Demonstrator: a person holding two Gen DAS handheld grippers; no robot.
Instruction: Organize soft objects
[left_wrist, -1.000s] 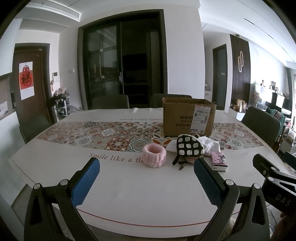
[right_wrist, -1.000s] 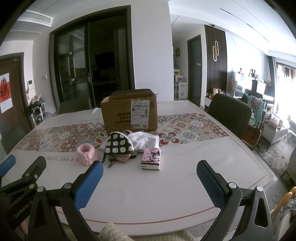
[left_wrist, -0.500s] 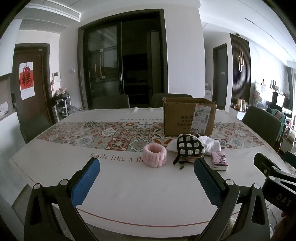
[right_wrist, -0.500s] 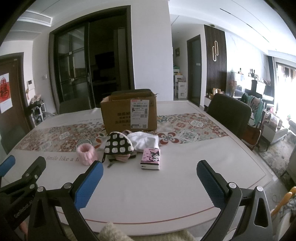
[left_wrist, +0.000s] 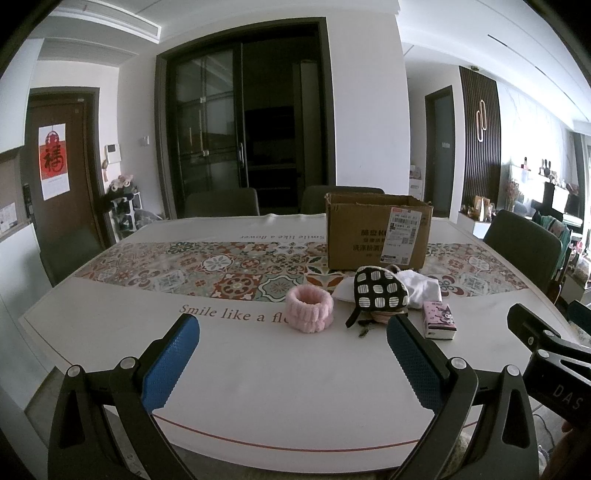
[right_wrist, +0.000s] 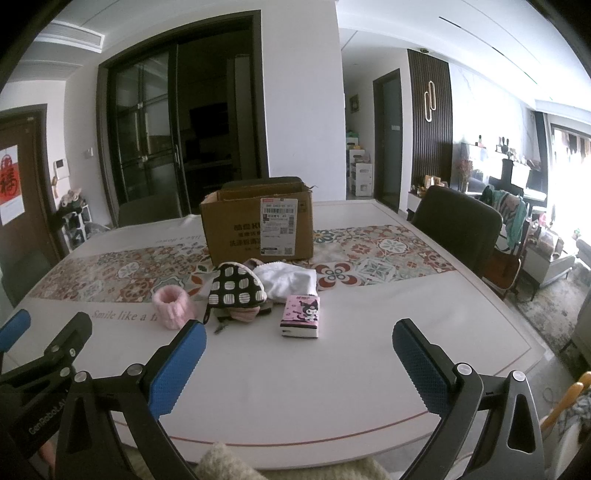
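Note:
A small heap of soft things lies mid-table in front of an open cardboard box (left_wrist: 378, 236) (right_wrist: 258, 229). It holds a fluffy pink headband (left_wrist: 309, 308) (right_wrist: 173, 305), a black pouch with white squares (left_wrist: 378, 292) (right_wrist: 236, 288) and a white cloth (left_wrist: 423, 290) (right_wrist: 291, 281). A pink tissue pack (left_wrist: 439, 319) (right_wrist: 301, 316) lies to their right. My left gripper (left_wrist: 291, 354) hangs open near the table's front edge, short of the headband. Beside it, my right gripper (right_wrist: 299, 360) is open as well, short of the tissue pack. Both hold nothing.
The white table (left_wrist: 258, 387) carries a patterned runner (left_wrist: 207, 269) across its middle. Dark chairs stand at the far side (left_wrist: 221, 203) and to the right (right_wrist: 458, 225). Dark glass doors fill the back wall.

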